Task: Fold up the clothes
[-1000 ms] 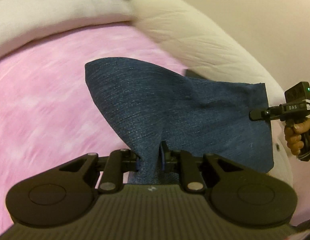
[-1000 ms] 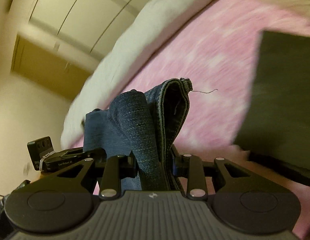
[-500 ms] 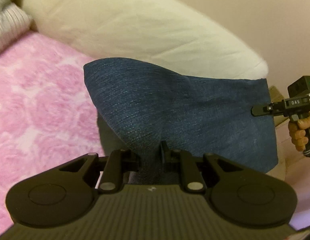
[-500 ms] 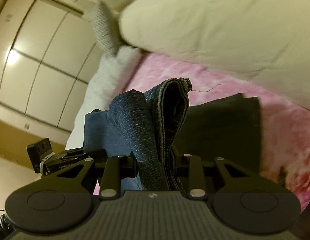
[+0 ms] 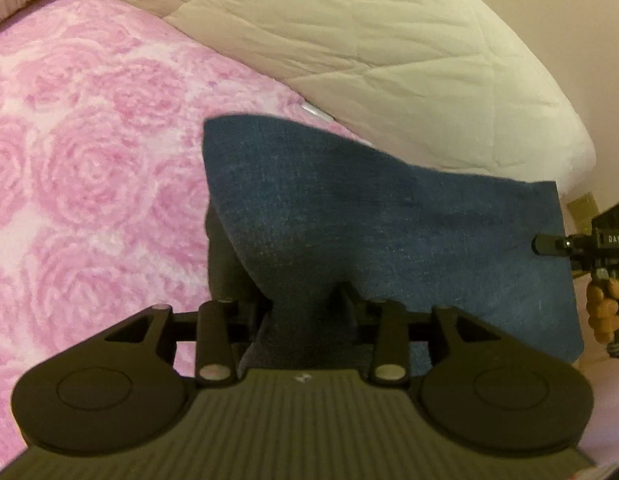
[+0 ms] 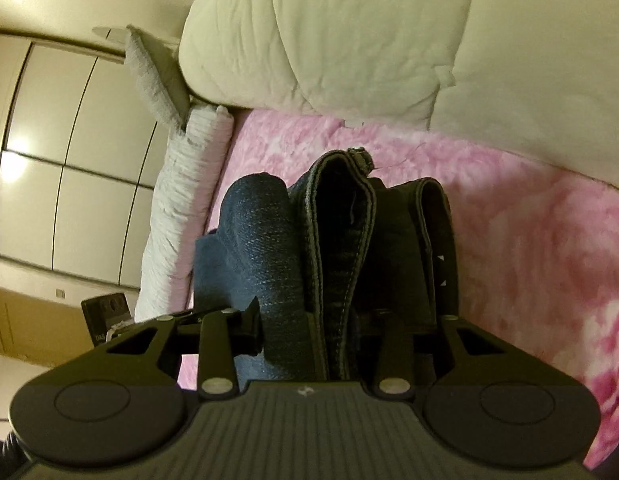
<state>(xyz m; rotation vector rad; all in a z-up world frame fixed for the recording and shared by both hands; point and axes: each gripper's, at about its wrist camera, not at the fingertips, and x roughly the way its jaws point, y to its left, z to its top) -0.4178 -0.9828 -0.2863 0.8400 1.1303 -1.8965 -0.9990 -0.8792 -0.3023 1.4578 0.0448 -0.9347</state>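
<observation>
Hanging between both tongs—left tongs point(image 5: 305, 304) and right tongs point(image 6: 317, 320), jaws just loosened, apparently gripping slackly—folded jeans point(image 5: 389, 232) stretch crosswise above the bed point(image 5: 89, 160).

**Colours and patterns in front of you**

You have a dark blue denim garment point(image 5: 389, 232) with a fine pale fleck in its weave; from your right wrist its folded edges point(image 6: 341, 240) show lighter stitching along grey-blue seams. Under it lies a dark charcoal folded cloth point(image 6: 433, 232) bearing two small white triangle marks. The fluffy bedspread point(image 5: 89, 160) is pink and white, patterned with large roses. Behind it sits a cream quilted duvet point(image 5: 389, 52) with stitched diamond lines, beside a white ribbed pillow point(image 6: 185, 200) and a grey textured cushion point(image 6: 153, 76). Your two grippers point(image 5: 305, 304) point(image 6: 317, 320) are matte black.
</observation>
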